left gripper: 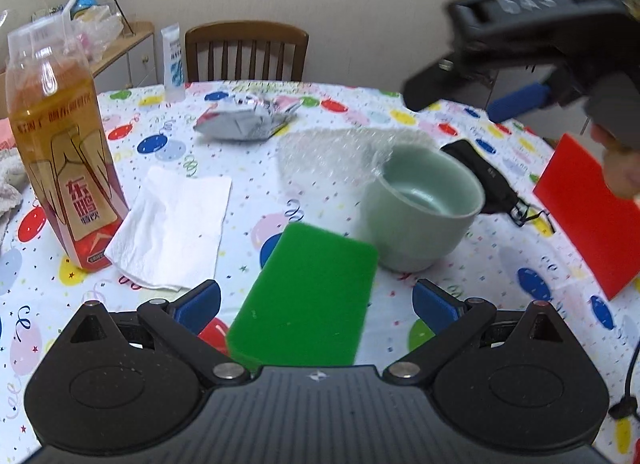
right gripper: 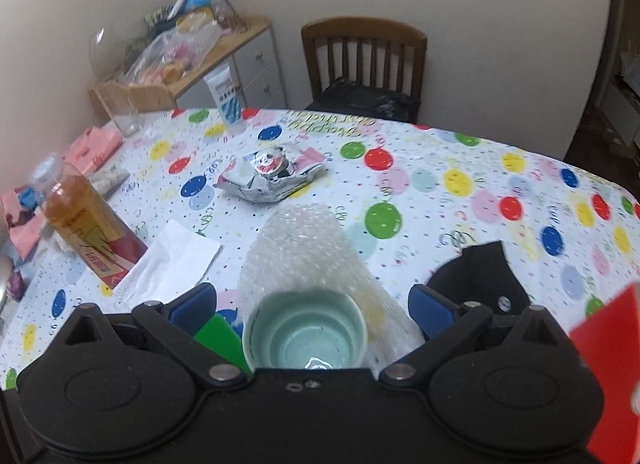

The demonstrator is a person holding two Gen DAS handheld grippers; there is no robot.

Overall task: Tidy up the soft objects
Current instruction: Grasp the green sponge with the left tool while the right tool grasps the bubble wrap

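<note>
A green sponge (left gripper: 306, 296) lies on the balloon-print tablecloth between the wide-apart fingers of my left gripper (left gripper: 316, 304), which is open and holds nothing. A corner of the sponge shows in the right wrist view (right gripper: 218, 338). A white napkin (left gripper: 176, 224) lies left of the sponge. A sheet of bubble wrap (right gripper: 308, 252) lies behind a pale green cup (right gripper: 306, 334). My right gripper (right gripper: 310, 310) is open above the cup, fingers apart on either side. It shows in the left wrist view (left gripper: 516, 100) raised at upper right.
A tea bottle (left gripper: 64, 160) stands at left. A crumpled foil snack bag (right gripper: 272, 176), a white tube (right gripper: 228, 100), a black pouch (right gripper: 480, 280), a red sheet (left gripper: 592, 216), pink cloths (right gripper: 94, 148) and a chair (right gripper: 362, 60) are around.
</note>
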